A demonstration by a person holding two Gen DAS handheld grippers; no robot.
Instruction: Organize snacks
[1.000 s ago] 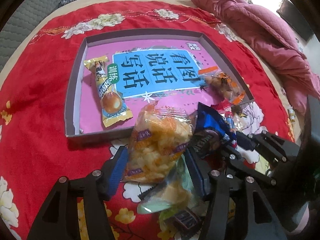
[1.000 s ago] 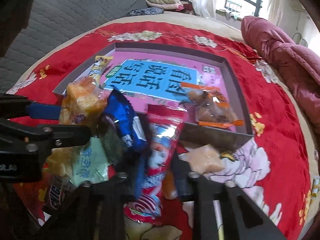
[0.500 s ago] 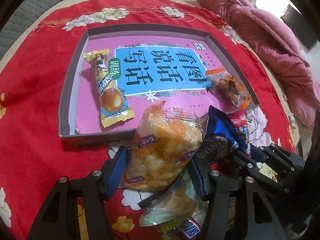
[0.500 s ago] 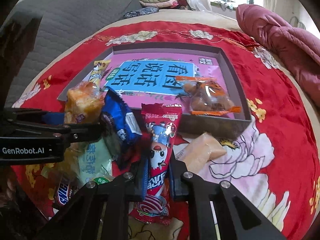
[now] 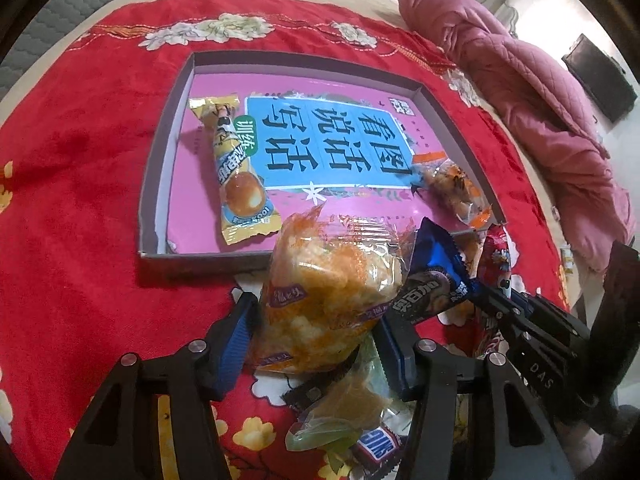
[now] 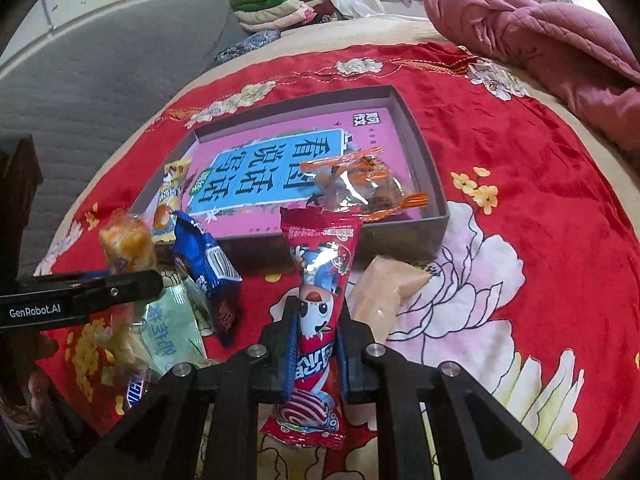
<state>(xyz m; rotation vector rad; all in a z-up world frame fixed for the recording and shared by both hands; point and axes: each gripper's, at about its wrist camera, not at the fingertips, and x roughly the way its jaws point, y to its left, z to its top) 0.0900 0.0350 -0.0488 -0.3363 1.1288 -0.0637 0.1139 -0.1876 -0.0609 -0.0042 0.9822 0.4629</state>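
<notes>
A clear bag of orange puffs [image 5: 332, 292] stands between the blue pads of my left gripper [image 5: 316, 320], whose jaws are closing and pressing both its sides. My right gripper [image 6: 319, 320] is shut on a red cartoon packet [image 6: 320, 264], which points at the near wall of the grey box tray [image 6: 424, 152]. Inside the tray [image 5: 160, 168] lie a yellow egg packet [image 5: 236, 176] and a clear orange-trimmed packet [image 5: 452, 188]. A blue packet [image 5: 436, 276] leans between the two grippers.
On the red flowered cloth in front of the tray lie a pale bag [image 6: 384, 288], a green packet [image 5: 344, 408] and a chocolate bar [image 5: 376, 448]. A pink quilt [image 5: 540, 92] is bunched at the right, and a grey padded surface [image 6: 100, 80] lies to the left.
My right gripper's jaws went from open around the red packet to shut on it, and the wrist rolled. The bag of puffs stayed between my left gripper's pads.
</notes>
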